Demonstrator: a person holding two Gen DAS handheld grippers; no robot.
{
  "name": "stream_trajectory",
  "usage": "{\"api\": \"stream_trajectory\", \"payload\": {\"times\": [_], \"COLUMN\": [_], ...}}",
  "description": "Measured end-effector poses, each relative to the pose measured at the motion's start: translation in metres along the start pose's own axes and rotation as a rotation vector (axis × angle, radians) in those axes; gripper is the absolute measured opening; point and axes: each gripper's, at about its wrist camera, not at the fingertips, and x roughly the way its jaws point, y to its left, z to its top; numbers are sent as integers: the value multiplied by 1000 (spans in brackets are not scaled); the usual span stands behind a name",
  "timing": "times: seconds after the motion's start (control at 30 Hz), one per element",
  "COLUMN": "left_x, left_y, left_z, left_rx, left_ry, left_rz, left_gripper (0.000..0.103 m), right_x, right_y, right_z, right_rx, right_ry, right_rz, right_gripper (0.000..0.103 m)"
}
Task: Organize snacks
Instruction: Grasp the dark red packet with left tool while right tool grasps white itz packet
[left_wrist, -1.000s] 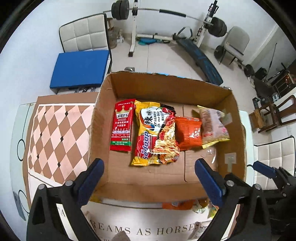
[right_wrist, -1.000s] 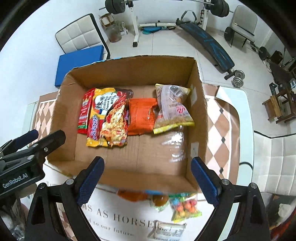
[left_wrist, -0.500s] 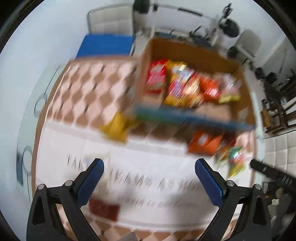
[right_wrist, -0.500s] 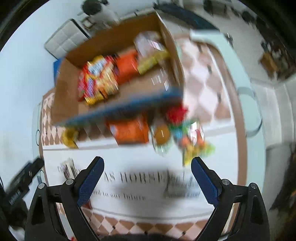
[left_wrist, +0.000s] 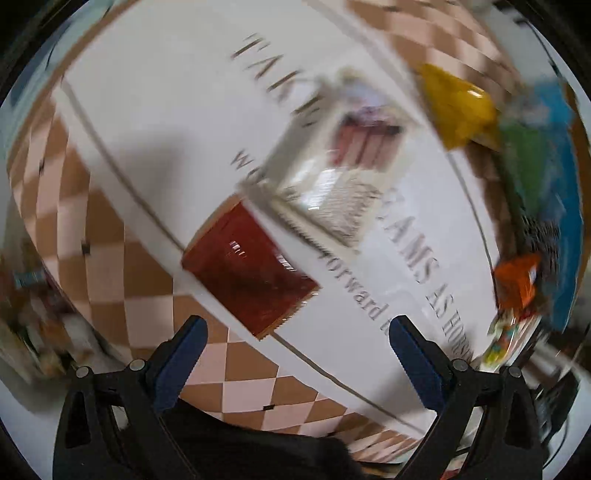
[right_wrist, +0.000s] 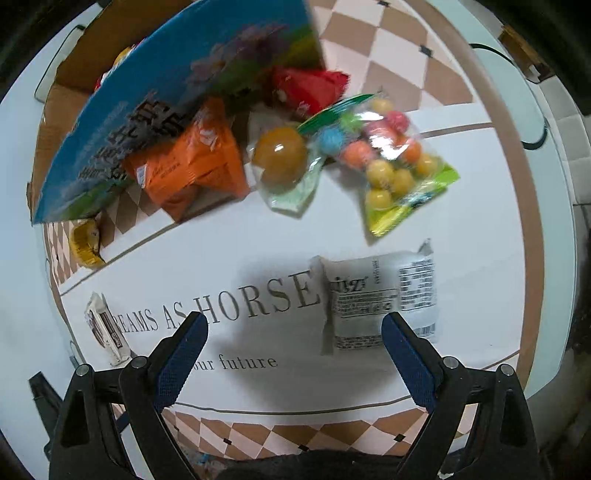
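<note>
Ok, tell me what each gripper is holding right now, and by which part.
Nothing. The left gripper is open above the dark red packet; the right gripper is open, near the white packet, touching neither.

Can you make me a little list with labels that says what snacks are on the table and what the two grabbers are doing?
left gripper: open, empty, over a dark red packet
right gripper: open, empty
nearest right gripper: white packet
also on mat: bag of coloured balls, orange packet, round orange treat
box: cardboard, blue printed side
left view: blurred
</note>
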Motion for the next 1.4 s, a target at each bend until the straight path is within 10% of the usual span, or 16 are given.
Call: {"api": "stream_trajectory", "payload": {"times": [0.3, 0.37, 0.43, 0.5, 1.17, 1.4], "left_x": [32, 34, 37, 38, 91, 110], "left_y": [36, 36, 32, 25, -175, -207], "left_z": [21, 22, 24, 23, -83, -107], "left_rx": [-235, -249, -239, -206, 705, 797], "left_ry": [45, 23, 10, 3, -94, -95], "left_rz": [-28, -14, -2, 31, 278, 317], "left_gripper": [100, 94, 67, 66, 62, 65], "right_x": [7, 8, 10, 12, 19, 58], "right_y": [26, 27, 25, 22, -57, -59], "right_z": [-6, -8, -10, -12, 7, 5], "right_rx": [-71, -78, -82, -78, -10, -46], "right_ry": [-5, -7, -4, 0, 21, 97], "right_rz": [-5, -10, -15, -18, -89, -117], "right_gripper": [97, 97, 97, 97, 97, 101]}}
